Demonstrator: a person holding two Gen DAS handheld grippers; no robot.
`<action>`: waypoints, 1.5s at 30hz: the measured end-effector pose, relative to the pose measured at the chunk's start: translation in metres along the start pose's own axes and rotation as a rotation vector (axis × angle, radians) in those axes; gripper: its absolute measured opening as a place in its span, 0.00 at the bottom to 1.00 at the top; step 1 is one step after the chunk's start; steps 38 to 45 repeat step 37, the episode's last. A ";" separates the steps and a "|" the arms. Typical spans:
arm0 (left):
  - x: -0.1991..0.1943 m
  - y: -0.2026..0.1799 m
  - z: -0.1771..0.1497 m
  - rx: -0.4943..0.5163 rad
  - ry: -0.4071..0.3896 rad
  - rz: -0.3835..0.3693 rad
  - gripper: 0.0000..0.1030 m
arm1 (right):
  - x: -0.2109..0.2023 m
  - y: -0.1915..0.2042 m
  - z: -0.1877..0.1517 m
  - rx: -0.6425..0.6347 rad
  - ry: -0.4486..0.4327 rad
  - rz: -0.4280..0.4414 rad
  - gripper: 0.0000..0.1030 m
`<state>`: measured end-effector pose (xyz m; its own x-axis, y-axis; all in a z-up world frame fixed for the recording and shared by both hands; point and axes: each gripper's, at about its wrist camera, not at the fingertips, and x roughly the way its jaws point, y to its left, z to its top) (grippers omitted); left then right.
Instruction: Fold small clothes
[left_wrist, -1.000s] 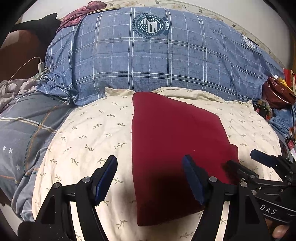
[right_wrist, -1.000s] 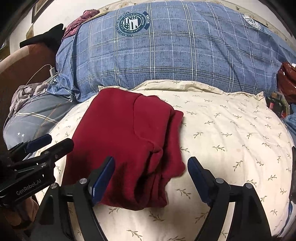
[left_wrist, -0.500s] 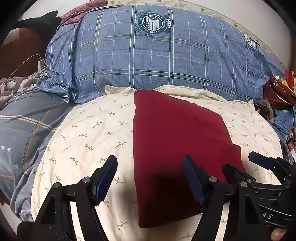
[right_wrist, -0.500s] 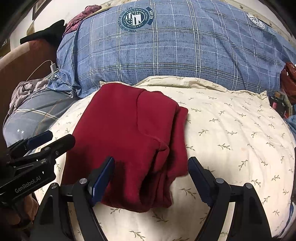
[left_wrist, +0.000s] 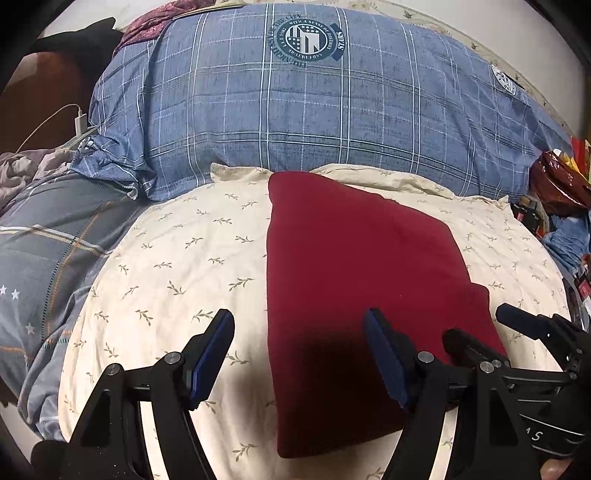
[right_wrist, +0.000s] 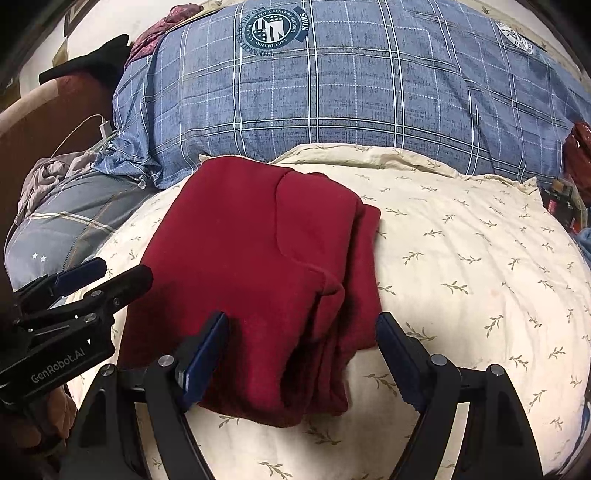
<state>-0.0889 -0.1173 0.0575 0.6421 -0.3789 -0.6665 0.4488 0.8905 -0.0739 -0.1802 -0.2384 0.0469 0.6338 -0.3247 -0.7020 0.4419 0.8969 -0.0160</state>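
Folded red garment (left_wrist: 354, 280) flat on cream pillow (left_wrist: 177, 266) — left gripper (left_wrist: 299, 354) jaws apart.

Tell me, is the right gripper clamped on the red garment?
No, the right gripper is open, its fingers spread either side of the folded red garment's near edge on the cream pillow.

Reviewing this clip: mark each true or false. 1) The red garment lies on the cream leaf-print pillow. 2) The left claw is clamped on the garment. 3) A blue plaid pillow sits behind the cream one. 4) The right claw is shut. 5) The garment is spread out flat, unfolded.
1) True: the red garment lies on the cream pillow.
2) False: the left claw is open, gripping nothing.
3) True: blue plaid pillow.
4) False: the right claw is open.
5) False: it is folded in layers.
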 end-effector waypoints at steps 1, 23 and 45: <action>0.000 0.000 0.000 0.000 0.001 -0.001 0.70 | 0.001 0.000 0.000 0.001 0.003 0.001 0.80; 0.006 -0.001 0.000 -0.006 0.014 -0.001 0.70 | 0.008 -0.002 -0.002 0.003 0.015 0.009 0.81; 0.005 0.005 0.000 -0.008 -0.007 -0.010 0.70 | 0.010 -0.002 -0.002 0.002 0.021 0.016 0.82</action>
